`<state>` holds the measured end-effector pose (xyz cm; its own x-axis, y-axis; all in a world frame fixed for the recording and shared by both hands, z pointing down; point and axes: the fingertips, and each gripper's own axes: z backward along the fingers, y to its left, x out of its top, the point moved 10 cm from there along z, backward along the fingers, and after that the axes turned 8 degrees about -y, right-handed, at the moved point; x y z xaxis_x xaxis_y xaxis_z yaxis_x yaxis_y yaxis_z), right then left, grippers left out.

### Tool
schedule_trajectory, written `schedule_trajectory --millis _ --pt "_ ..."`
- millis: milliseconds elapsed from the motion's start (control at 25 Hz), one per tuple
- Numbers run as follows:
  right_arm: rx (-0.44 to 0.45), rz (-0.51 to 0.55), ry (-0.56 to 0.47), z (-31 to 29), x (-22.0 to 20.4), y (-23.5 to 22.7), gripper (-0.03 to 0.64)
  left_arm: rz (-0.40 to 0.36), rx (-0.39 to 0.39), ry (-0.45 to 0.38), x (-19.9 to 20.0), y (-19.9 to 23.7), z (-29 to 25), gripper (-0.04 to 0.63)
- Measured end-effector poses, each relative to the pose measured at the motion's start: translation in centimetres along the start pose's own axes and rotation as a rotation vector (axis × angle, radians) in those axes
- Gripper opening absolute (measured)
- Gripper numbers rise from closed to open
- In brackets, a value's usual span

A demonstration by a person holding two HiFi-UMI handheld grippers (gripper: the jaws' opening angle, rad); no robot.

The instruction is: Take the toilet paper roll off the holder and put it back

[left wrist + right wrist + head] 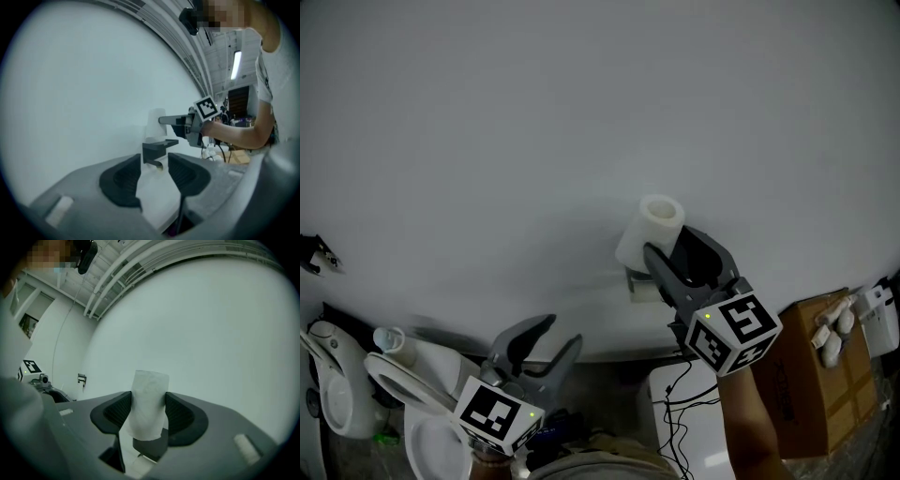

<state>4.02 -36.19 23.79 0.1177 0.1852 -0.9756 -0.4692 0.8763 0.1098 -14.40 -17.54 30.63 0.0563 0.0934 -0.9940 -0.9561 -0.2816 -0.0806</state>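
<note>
Two grippers show in the head view: the right gripper [667,240] has its jaws clamped on the toilet paper roll [654,225], just above the wall holder [642,286]. The left gripper [561,333] hangs lower, jaws apart. Left gripper view: nothing between its jaws, holder ahead. Right gripper view: roll pinched upright, holder below it.

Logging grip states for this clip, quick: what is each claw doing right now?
Left claw: open, nothing between its jaws.
Right claw: closed on the toilet paper roll.
</note>
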Motion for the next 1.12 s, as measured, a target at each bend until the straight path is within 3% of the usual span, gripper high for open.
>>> schedule_trajectory --millis 240,640,1040,1120 --pt "0.132 -0.041 -0.042 -3.0 -0.2 5.5 0.233 -0.022 0.051 -0.008 0.7 2.8 3.6 0.198" --pt "0.349 -0.104 -0.082 -4.8 -0.2 11.0 0.233 -0.055 0.150 0.011 1.9 3.0 6.7 0.236" --pt "0.560 -0.172 -0.083 -6.3 -1.7 18.2 0.233 -0.077 0.303 0.042 1.9 4.0 11.4 0.270" --pt "0.600 -0.182 -0.080 -6.4 -2.1 19.4 0.233 -0.048 0.333 0.059 1.8 3.8 12.0 0.276"
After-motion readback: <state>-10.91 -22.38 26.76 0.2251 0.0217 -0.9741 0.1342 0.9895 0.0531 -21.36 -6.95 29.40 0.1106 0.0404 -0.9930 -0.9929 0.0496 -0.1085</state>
